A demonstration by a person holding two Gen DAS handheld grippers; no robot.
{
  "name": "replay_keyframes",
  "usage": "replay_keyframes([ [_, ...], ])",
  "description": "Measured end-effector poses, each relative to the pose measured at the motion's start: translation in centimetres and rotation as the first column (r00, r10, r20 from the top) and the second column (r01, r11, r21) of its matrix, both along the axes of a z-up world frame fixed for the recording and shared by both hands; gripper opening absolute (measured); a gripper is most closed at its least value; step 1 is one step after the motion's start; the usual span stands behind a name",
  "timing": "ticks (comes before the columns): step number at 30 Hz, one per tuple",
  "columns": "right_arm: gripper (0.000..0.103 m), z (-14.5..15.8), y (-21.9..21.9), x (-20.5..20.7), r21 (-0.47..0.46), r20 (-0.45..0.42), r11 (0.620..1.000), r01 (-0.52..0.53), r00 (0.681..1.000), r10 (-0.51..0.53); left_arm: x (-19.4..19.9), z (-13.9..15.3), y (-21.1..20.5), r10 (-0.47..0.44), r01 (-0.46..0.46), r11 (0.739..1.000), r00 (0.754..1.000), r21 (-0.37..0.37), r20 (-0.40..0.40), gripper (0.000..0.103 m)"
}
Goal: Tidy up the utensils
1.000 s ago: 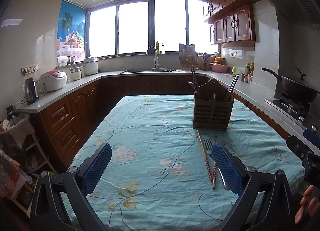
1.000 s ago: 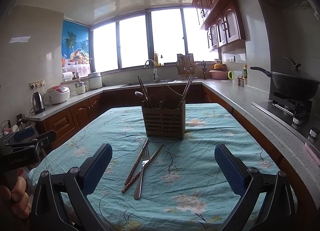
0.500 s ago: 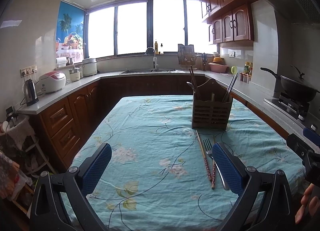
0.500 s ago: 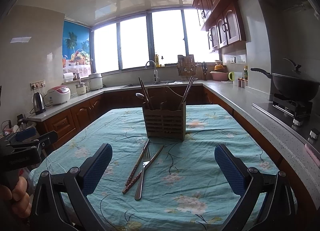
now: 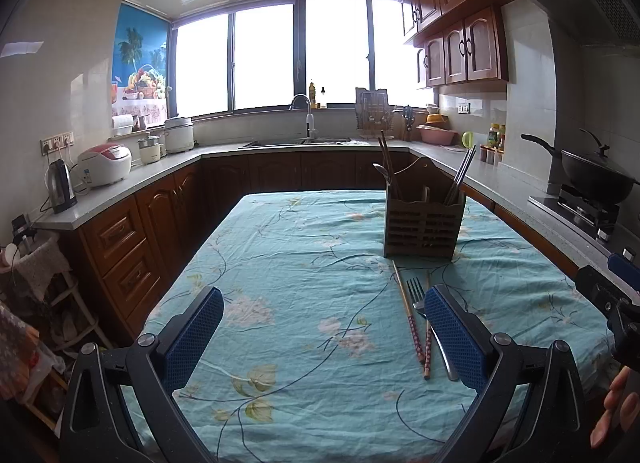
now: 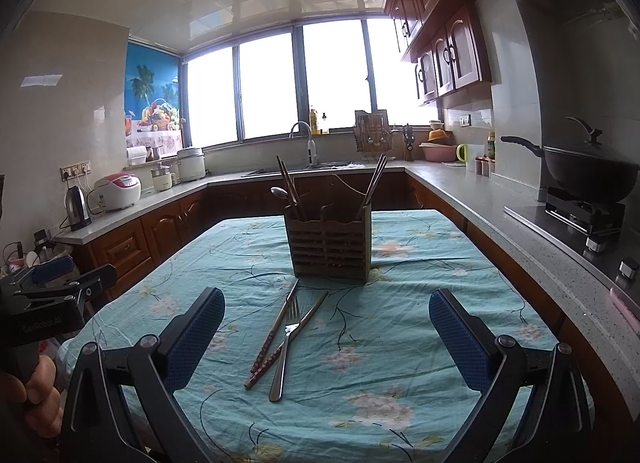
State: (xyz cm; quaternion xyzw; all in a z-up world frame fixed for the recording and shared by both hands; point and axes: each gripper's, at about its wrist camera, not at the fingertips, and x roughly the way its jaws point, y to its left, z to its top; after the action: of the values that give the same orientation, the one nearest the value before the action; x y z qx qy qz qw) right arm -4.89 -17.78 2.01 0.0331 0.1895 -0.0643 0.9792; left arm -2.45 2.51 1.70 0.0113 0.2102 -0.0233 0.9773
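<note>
A wooden utensil holder [image 5: 423, 226] [image 6: 329, 243] stands on the table with chopsticks and a spoon standing in it. In front of it a metal fork [image 6: 285, 347] [image 5: 418, 297] and two brown chopsticks [image 6: 276, 326] [image 5: 408, 311] lie on the teal floral tablecloth [image 5: 304, 303]. My left gripper [image 5: 323, 333] is open and empty, above the near table edge, left of the loose utensils. My right gripper [image 6: 326, 337] is open and empty, with the fork and chopsticks lying between its fingers on the cloth below.
Kitchen counters ring the table. A kettle [image 5: 60, 185] and rice cooker [image 5: 105, 163] stand at the left, a sink [image 5: 296, 141] at the back, a black wok [image 6: 588, 175] on the stove at the right. Each gripper shows at the edge of the other's view.
Both views have shifted only slightly; the right gripper has edged a little closer to the utensils. Nothing on the table has moved.
</note>
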Motion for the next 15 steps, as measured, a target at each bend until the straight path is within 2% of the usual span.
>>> replay_keyframes([
  [15,0.103,0.41,0.04,-0.12,-0.002,0.007,1.000,-0.004,1.000,0.004,0.12,-0.25,-0.04,0.009,-0.009,1.000,1.000,-0.004,0.003,0.102],
])
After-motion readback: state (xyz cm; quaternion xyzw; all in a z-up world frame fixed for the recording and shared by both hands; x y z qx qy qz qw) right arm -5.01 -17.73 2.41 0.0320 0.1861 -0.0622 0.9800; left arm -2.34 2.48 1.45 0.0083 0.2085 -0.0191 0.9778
